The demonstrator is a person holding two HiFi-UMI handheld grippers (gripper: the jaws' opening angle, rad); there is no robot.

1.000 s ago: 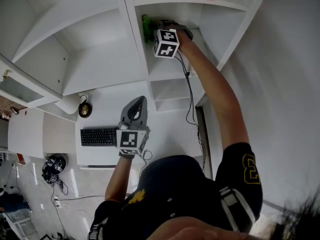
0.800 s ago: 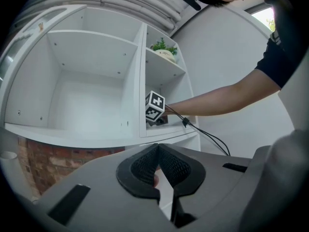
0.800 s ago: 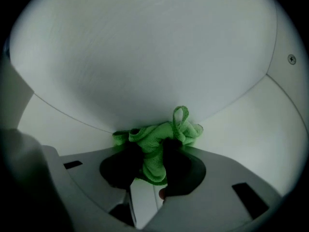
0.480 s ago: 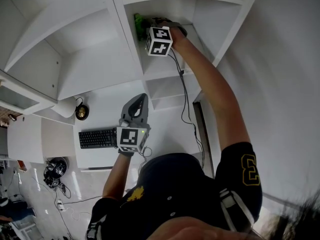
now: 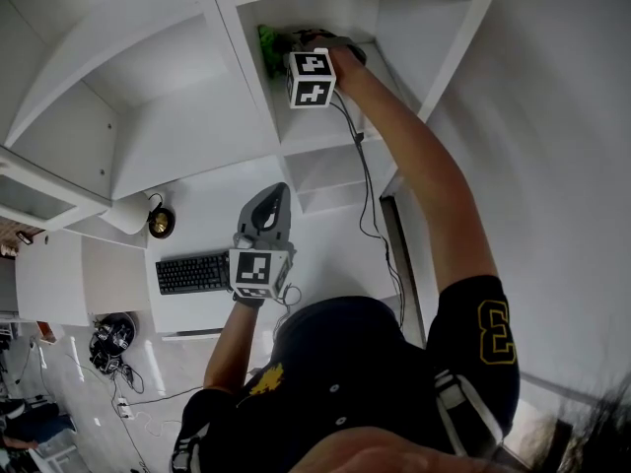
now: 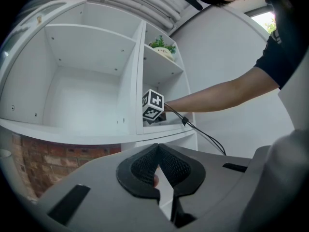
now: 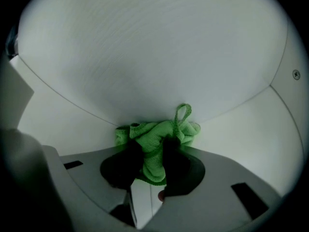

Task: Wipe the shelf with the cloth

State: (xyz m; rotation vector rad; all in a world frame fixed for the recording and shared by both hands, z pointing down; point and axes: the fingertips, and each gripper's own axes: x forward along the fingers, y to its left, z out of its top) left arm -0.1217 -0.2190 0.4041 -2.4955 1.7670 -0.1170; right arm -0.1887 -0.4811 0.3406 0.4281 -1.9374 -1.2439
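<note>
Deep in a white shelf (image 5: 320, 131) compartment, the right gripper (image 7: 149, 153) has its jaws clamped on the green cloth (image 7: 157, 141), which is bunched where two panels meet beside the left divider. Lower down, the left gripper (image 6: 158, 151) hovers over the table (image 5: 212, 200) near a keyboard (image 5: 192, 272), jaws together on nothing. Only the left gripper view shows a potted plant (image 6: 161, 45) on the shelf above, while the head view shows the dangling cable (image 5: 367, 190).

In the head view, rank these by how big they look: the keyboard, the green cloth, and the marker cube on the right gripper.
1. The keyboard and the marker cube on the right gripper: about alike; the cube sits nearer the camera, so unranked.
2. The cloth: smallest, partly hidden.
</note>
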